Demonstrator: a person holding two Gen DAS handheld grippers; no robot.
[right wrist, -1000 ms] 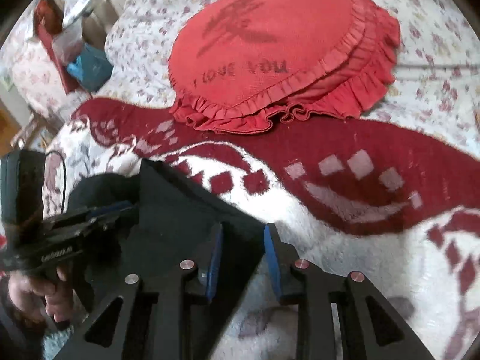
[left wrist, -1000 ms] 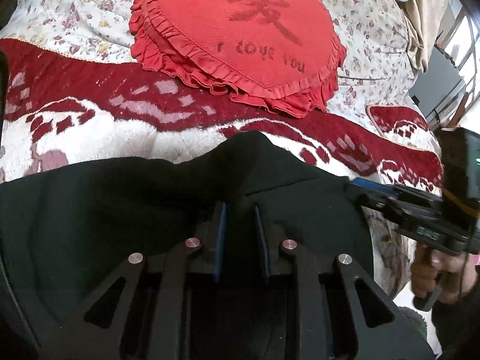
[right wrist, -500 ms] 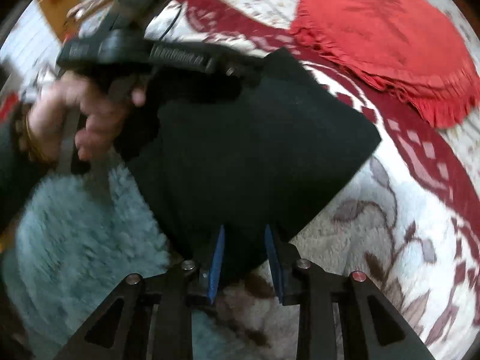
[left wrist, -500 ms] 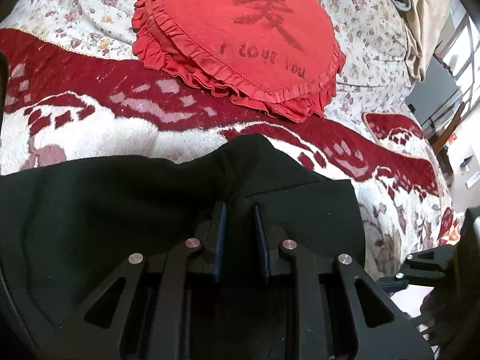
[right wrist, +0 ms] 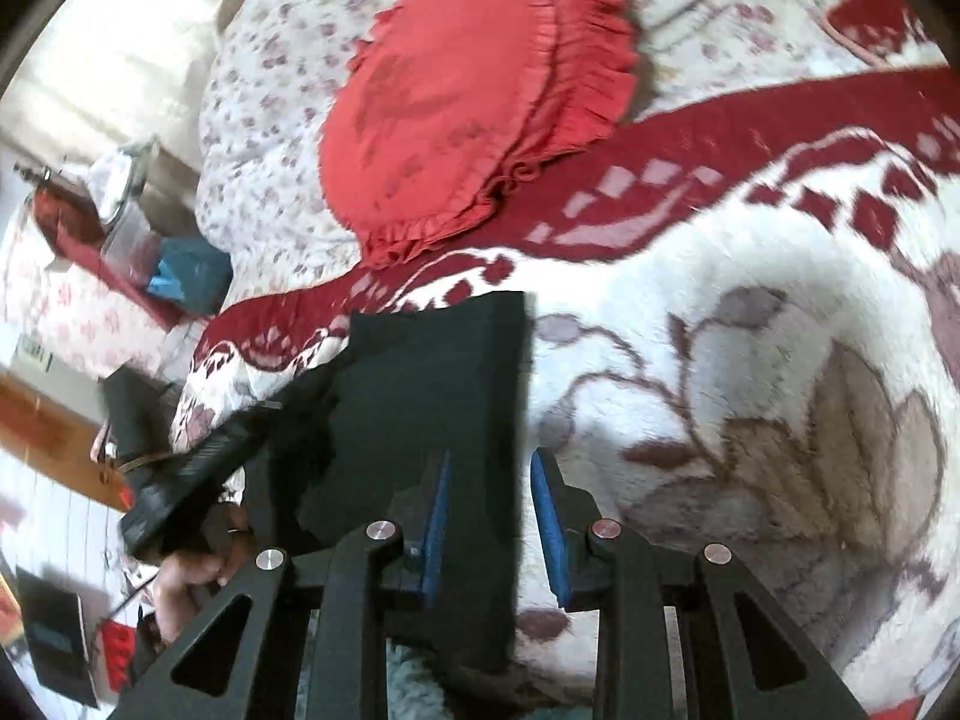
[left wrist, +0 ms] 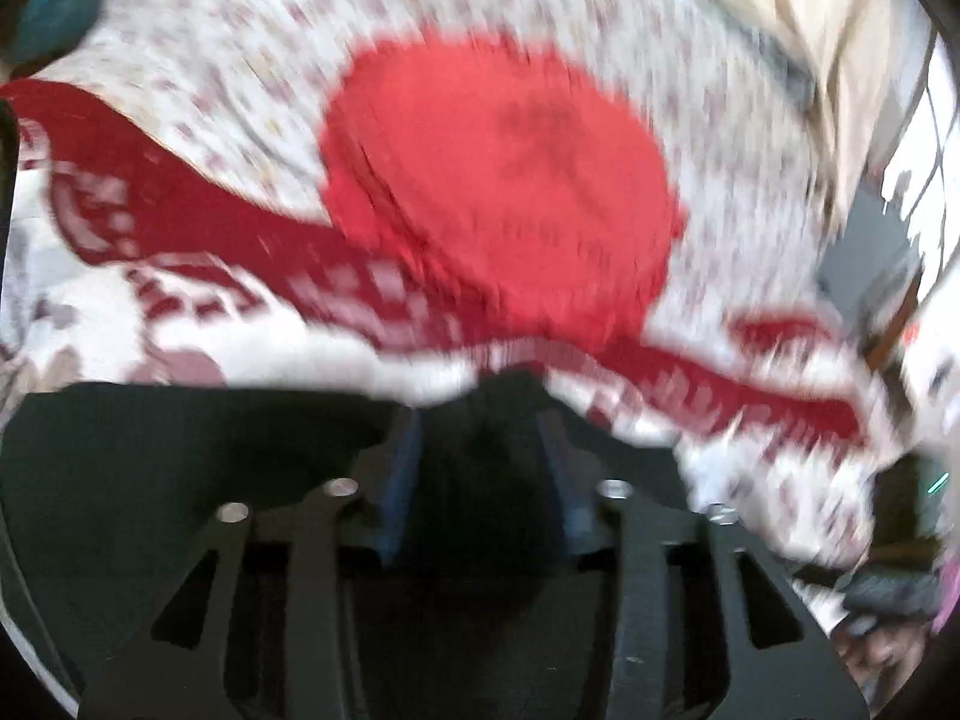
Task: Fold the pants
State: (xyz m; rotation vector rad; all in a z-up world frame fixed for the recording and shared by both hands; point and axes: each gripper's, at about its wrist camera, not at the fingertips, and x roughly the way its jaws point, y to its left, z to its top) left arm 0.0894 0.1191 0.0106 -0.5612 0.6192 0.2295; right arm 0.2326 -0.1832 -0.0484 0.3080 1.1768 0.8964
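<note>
Bed cover (right wrist: 750, 312): white plush with dark red border and brownish flower pattern, filling most of the right wrist view; serves as the folding surface.

Floral sheet (right wrist: 288, 138): 10 to 12 o'clock, beyond the cover.

Pants (right wrist: 432, 396): black, partly folded into a slab, centre to 7 o'clock in the right wrist view; the left wrist view is motion-blurred, with black cloth (left wrist: 180, 480) across its lower half.

Red cushion (right wrist: 468, 96): round, frilled, 12 o'clock; its lettering is too blurred to read.

Left gripper (left wrist: 480, 468): jaws spread, black fabric between them; whether they pinch it cannot be told.

Right gripper (right wrist: 489, 522): jaws apart, the pants' folded edge lying between, likely ready to take or release it.

No brand or label legible.
</note>
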